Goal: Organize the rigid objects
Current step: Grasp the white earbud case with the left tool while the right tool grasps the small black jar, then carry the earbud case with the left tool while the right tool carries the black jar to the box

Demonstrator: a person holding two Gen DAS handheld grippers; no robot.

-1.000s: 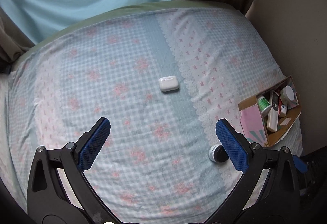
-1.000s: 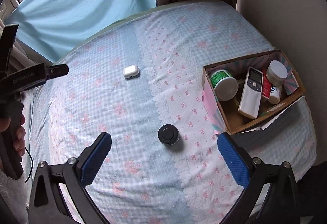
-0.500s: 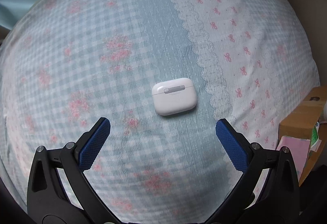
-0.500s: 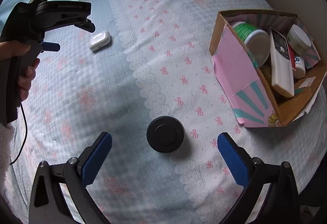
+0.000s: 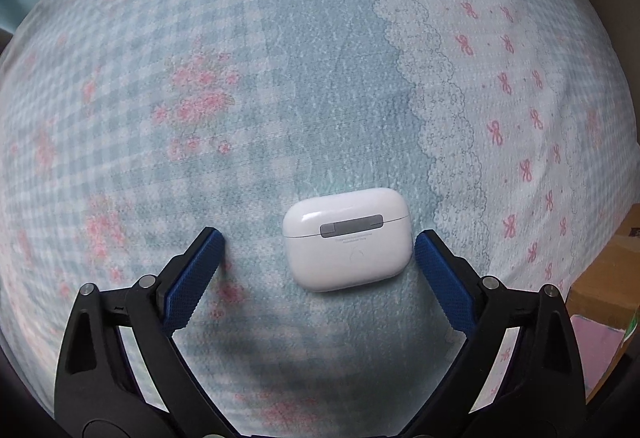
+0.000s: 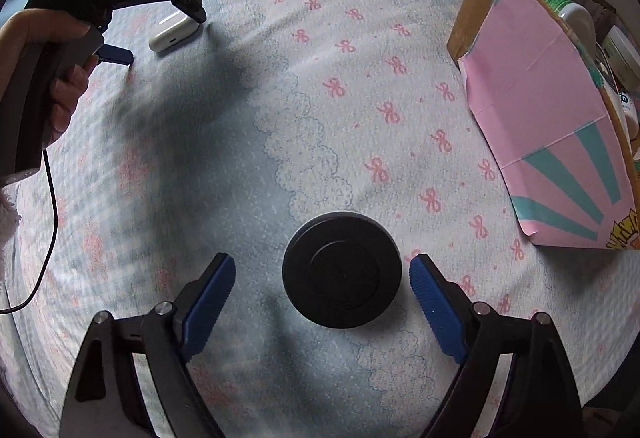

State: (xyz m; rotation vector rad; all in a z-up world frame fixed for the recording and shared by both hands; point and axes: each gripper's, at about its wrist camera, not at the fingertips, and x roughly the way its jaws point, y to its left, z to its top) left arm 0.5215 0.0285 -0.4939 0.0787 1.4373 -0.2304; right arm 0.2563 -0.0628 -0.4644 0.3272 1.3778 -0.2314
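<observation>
A white earbud case (image 5: 347, 239) lies on the bedsheet, between the tips of my open left gripper (image 5: 319, 243), nearer the right finger; the fingers do not grip it. It also shows in the right wrist view (image 6: 173, 33), under the left gripper (image 6: 160, 34). A black round lidded jar (image 6: 341, 270) stands on the sheet between the tips of my open right gripper (image 6: 322, 270), nearer the right finger, with gaps on both sides.
A cardboard box with a pink and teal side (image 6: 552, 110) stands on the bed at the right, holding a green-lidded jar (image 6: 568, 8) and other containers. Its edge shows in the left wrist view (image 5: 608, 278). The patterned sheet (image 6: 320, 78) lies between.
Both grippers have come down close to the bed. The left now brackets the earbud case and the right brackets the black jar. Both are narrower than before.
</observation>
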